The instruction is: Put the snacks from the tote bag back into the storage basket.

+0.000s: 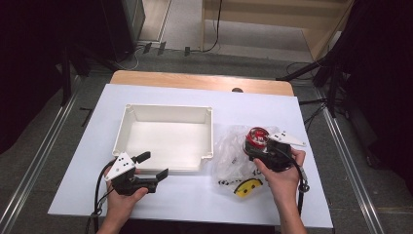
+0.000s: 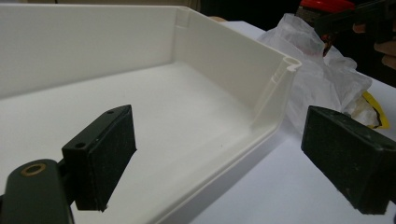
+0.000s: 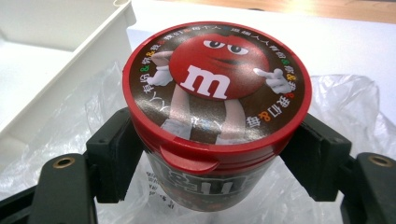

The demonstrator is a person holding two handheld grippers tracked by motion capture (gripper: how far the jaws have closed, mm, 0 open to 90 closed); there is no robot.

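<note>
A round candy tub (image 3: 215, 79) with a red lid and a red cartoon figure on top sits between the jaws of my right gripper (image 3: 217, 161), which is shut on its sides just under the lid. In the high view the tub (image 1: 256, 136) and right gripper (image 1: 258, 148) hang over a crumpled clear plastic bag (image 1: 228, 156) at the table's right. My left gripper (image 1: 153, 165) is open with nothing between its pads, hovering at the front right edge of a white tray (image 1: 165, 108). The left gripper (image 2: 215, 158) straddles the tray's front wall (image 2: 224, 56).
The tray's inside is bare. A yellow item (image 1: 246, 189) lies under the front of the bag, near the table's front edge. The white tabletop (image 1: 272, 107) sits on a wooden desk (image 1: 195, 80). Dark stands and cables surround the table.
</note>
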